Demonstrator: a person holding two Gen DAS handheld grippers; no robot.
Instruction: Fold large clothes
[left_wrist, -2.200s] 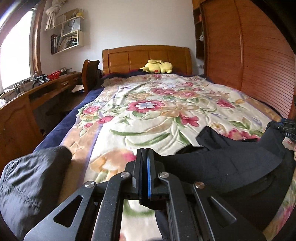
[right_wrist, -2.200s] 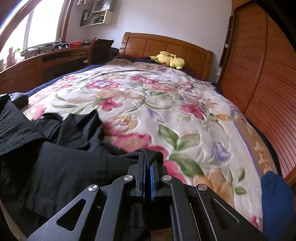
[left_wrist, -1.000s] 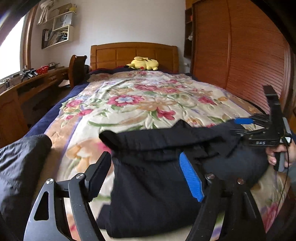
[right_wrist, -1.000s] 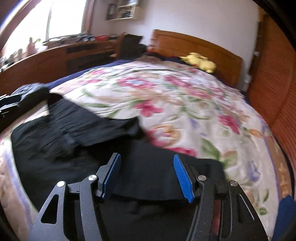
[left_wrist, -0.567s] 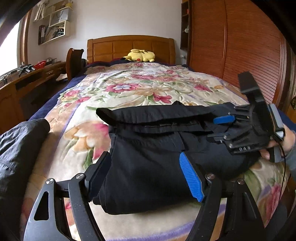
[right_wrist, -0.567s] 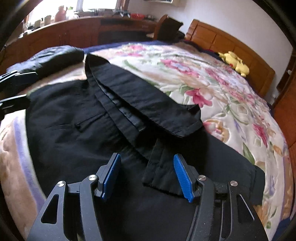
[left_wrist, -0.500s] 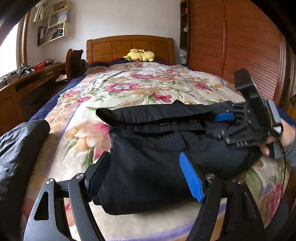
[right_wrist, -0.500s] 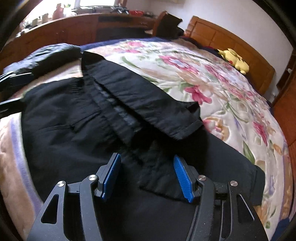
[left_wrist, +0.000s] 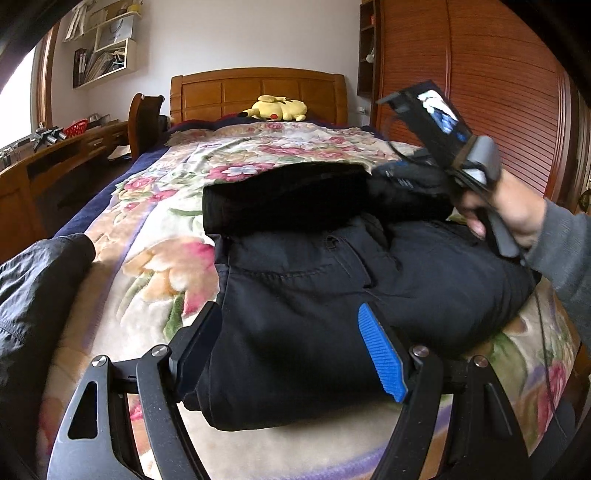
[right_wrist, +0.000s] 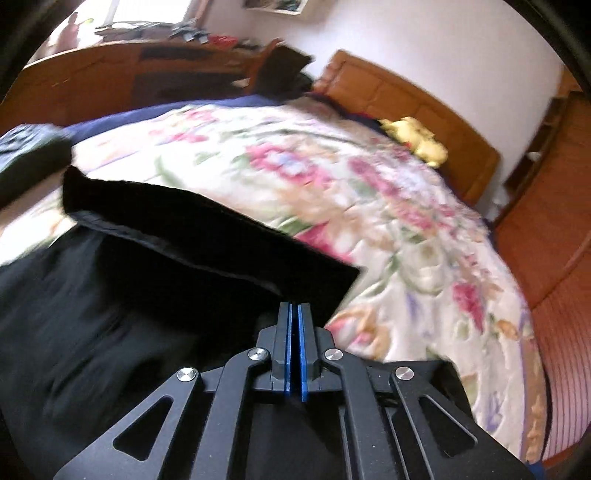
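Folded trousers on bed, near foot end. Jacket left of trousers, at bed edge. Plush toy far behind, against headboard. Table left of bed; wardrobe right.

The left gripper stood with its jaws wide apart, nothing pressed between its pads, one blue-ribbed fingertip turned toward the camera and the other seen dark from behind. It pointed forward and somewhat downward. The right gripper had its jaws drawn together, the two blue pads nearly touching with only a thin slit between them; whether they pinched anything could not be told. In the left wrist view that gripper appeared blurred and tilted, gripped by the person's right hand, whose fingers wrapped the handle, a grey sleeve covering the wrist.
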